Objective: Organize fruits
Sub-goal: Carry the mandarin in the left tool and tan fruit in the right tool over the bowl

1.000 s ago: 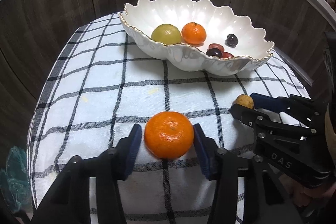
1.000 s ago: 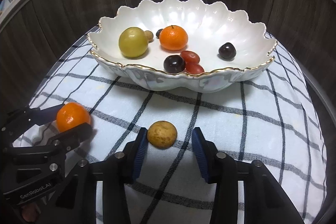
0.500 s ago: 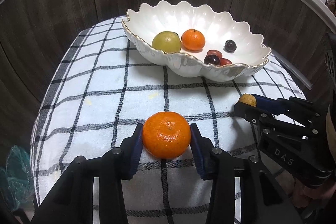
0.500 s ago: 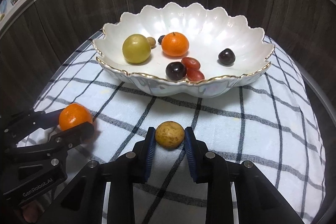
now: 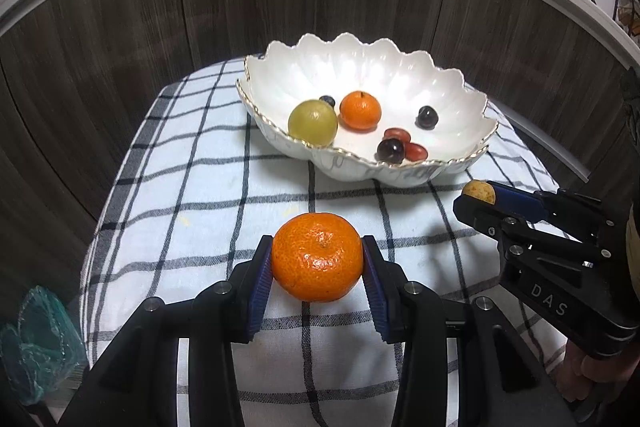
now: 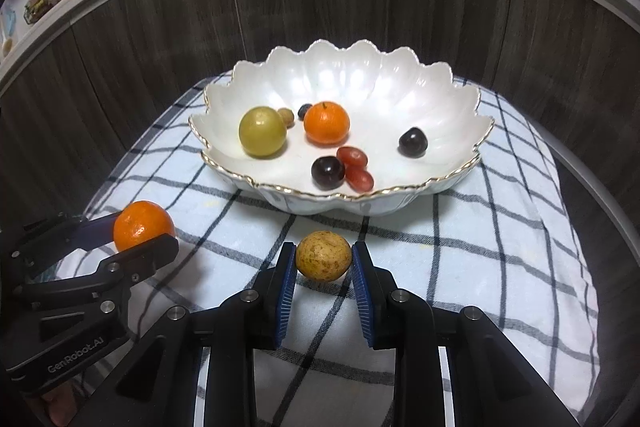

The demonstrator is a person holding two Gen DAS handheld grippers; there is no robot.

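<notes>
Left wrist view shows us the left gripper (image 5: pixel 317 263) clenched on a mandarin (image 5: pixel 317 257), its blue pads (image 5: pixel 260 281) pressed against both sides of the fruit, which sits just above the checked cloth (image 5: pixel 200 195). To its right we see the right gripper (image 5: pixel 478 195) holding a small yellow-brown fruit (image 5: pixel 478 191) at its tips.

In the right wrist view we see that gripper (image 6: pixel 324 263) grasping the small yellow-brown fruit (image 6: pixel 323 261), with a pad touching each side. Its jaws have just been closing, and the fruit is now caught between them. The left gripper (image 6: pixel 146 231) appears at the lower left with the mandarin (image 6: pixel 142 225) in its grip. Both held fruits are on the near side of the bowl, outside it, the mandarin to the left and the small fruit near the middle of the cloth (image 6: pixel 500 247).

The white scalloped bowl (image 6: pixel 460 115) with a gold rim stands on the far part of the cloth. Inside it we count a yellow-green round fruit (image 6: pixel 262 131), a second mandarin (image 6: pixel 326 123), a small tan fruit (image 6: pixel 287 115) and a dark berry (image 6: pixel 305 111) behind them, two dark cherries (image 6: pixel 328 172), one of them apart at the right, and two red grapes (image 6: pixel 352 157) beside the nearer cherry.
</notes>
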